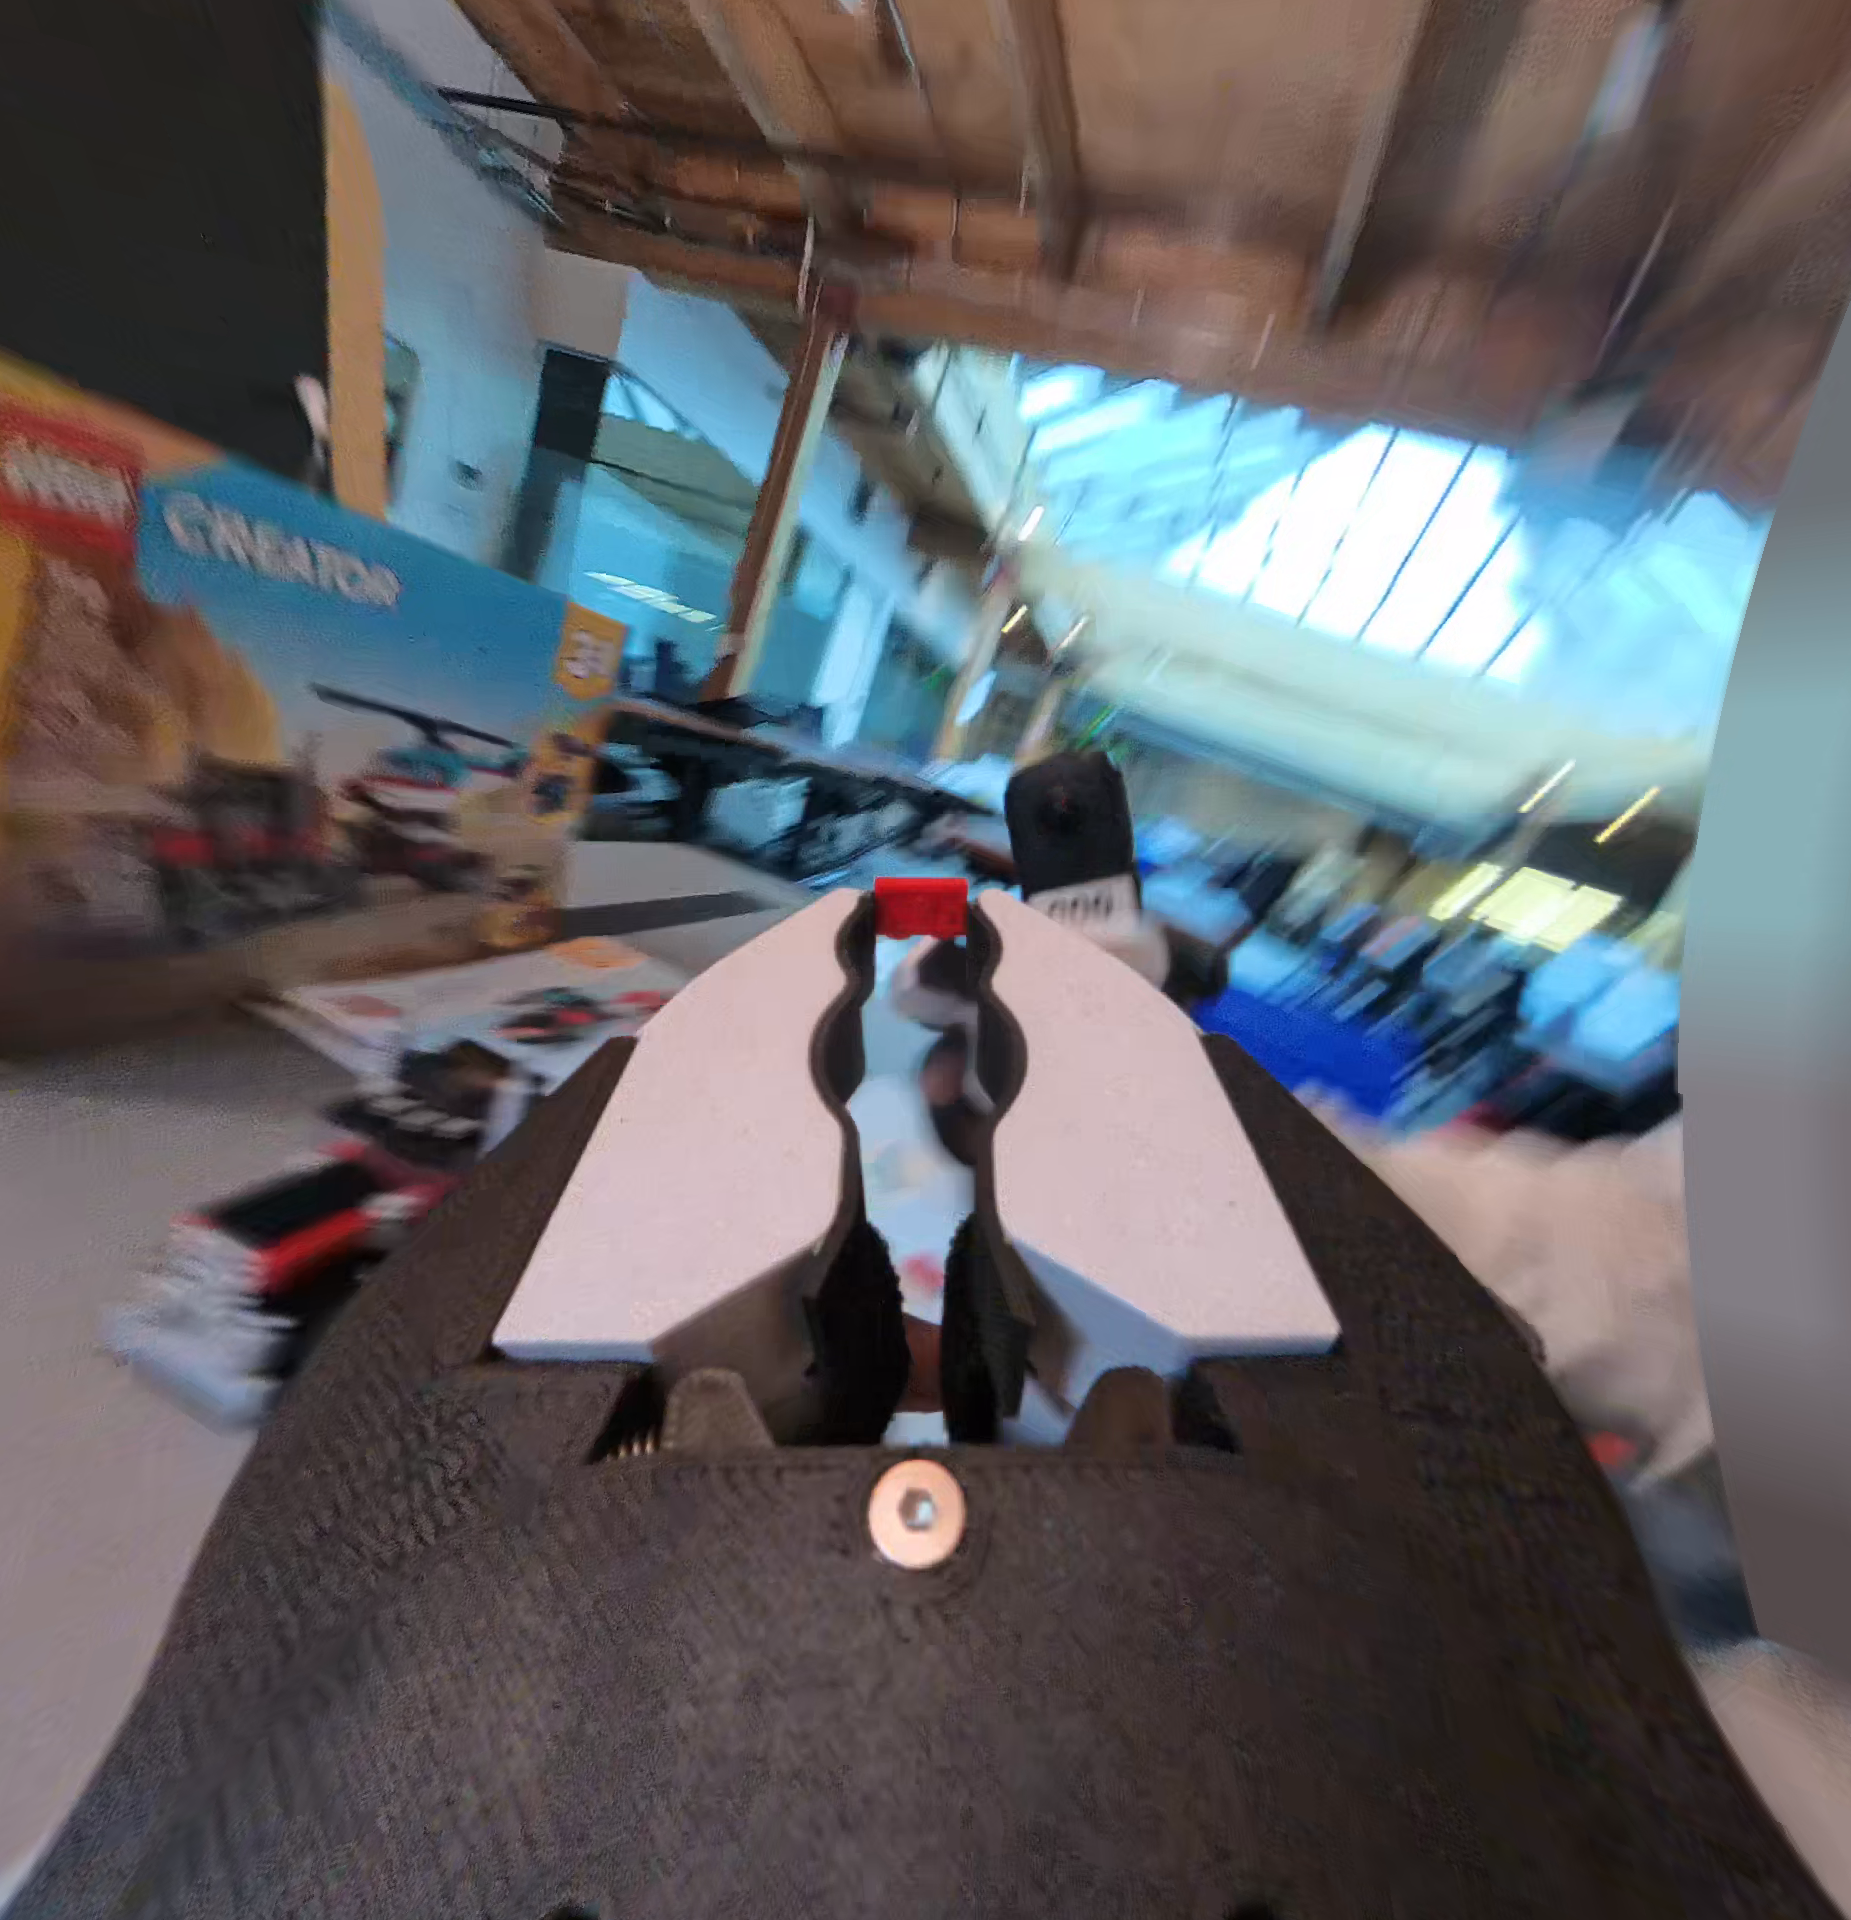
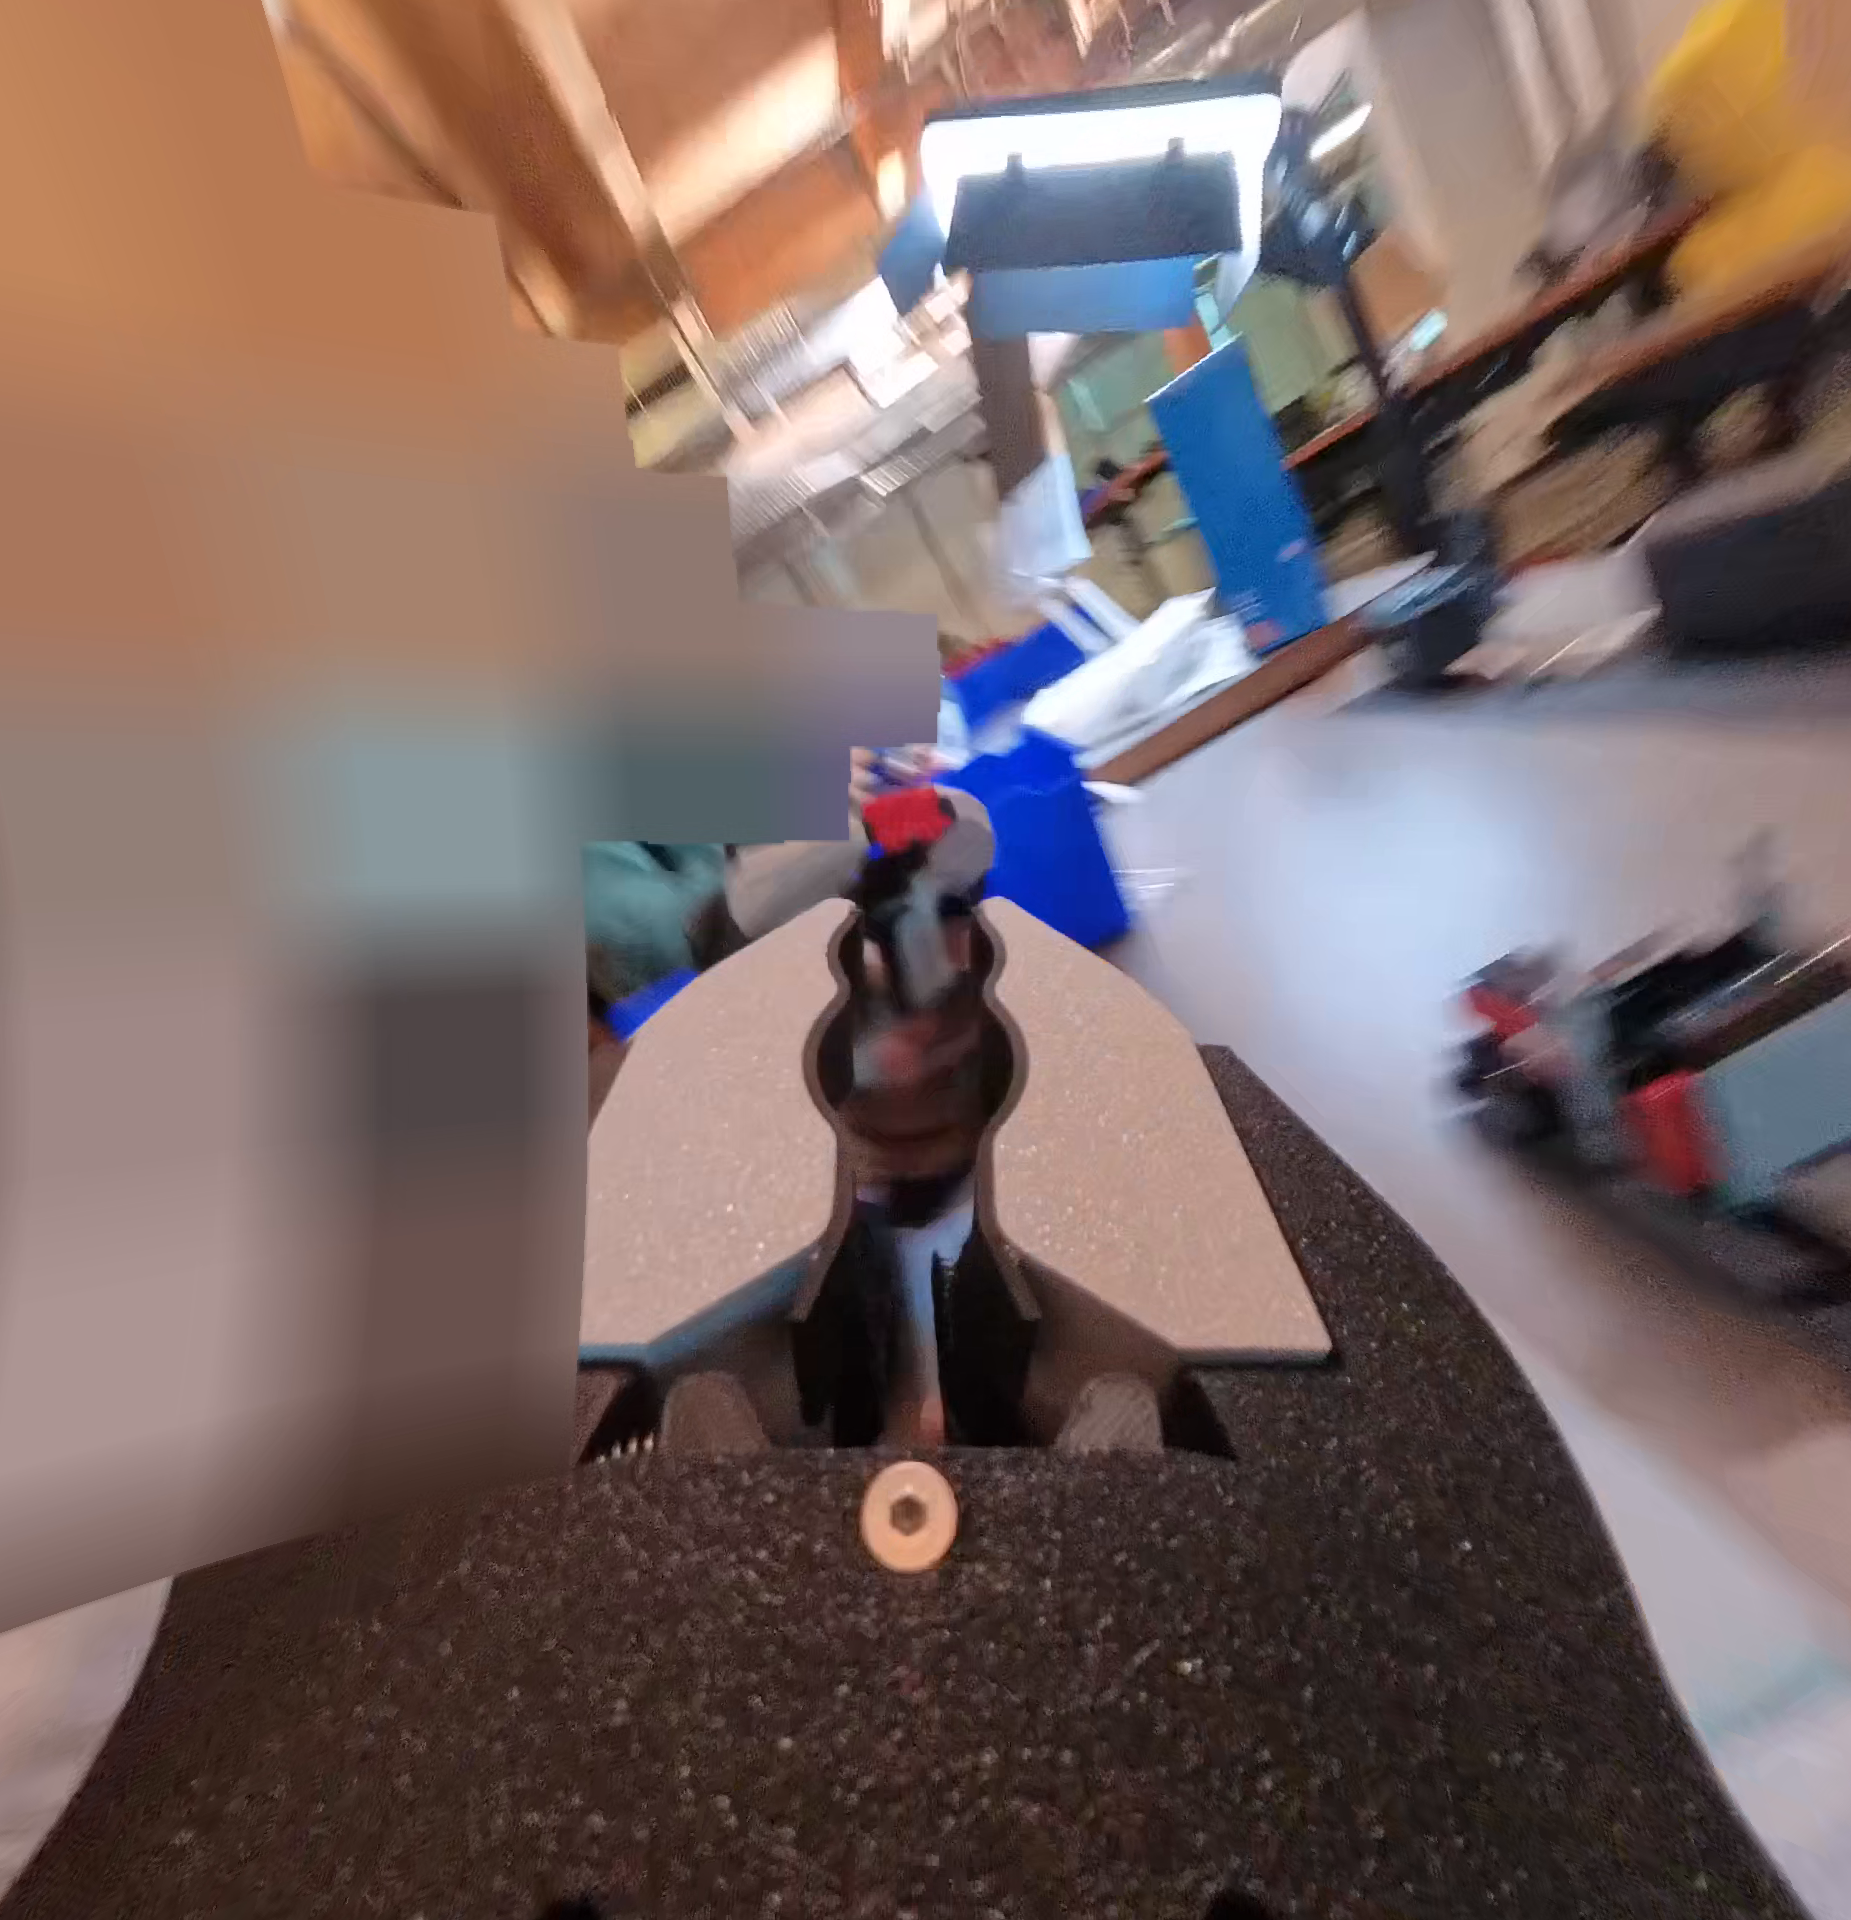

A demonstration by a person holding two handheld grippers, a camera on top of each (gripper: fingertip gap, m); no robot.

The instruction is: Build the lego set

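Lego box (image 1: 308, 707): far left in the left wrist view, upright on the grey table (image 1: 59, 1299), printed front tilted in frame, blurred.
Instruction booklet (image 1: 464, 1013): flat on the table just in front of the box, pages open.
Part-built model (image 1: 277, 1262): black, red and white bricks, low left in the left wrist view, on the table near the booklet — heavily smeared, details unreadable.
Left gripper (image 1: 921, 914): raised off the table, pointed out toward the room; white fingers (image 1: 734, 1122) drawn in close, pinching a piece at the very tips.
Red lego plate (image 1: 921, 904): small and flat, clamped between the left fingertips, studs faintly visible on the facing side, held in the air well above the table.
Right gripper (image 2: 916, 914): seen from its own camera, jaws nearly together with a narrow gap; something dark and grey sits in the gap, too blurred to say whether gripped or merely behind.
Red piece seen from the right (image 2: 905, 816): just beyond the right fingertips, apparently the plate in the other gripper's tips — contact between the two cannot be told.
Loose brick pile (image 2: 1648, 1091): black, red and grey pieces on the table, far right in the right wrist view, well apart from both grippers.
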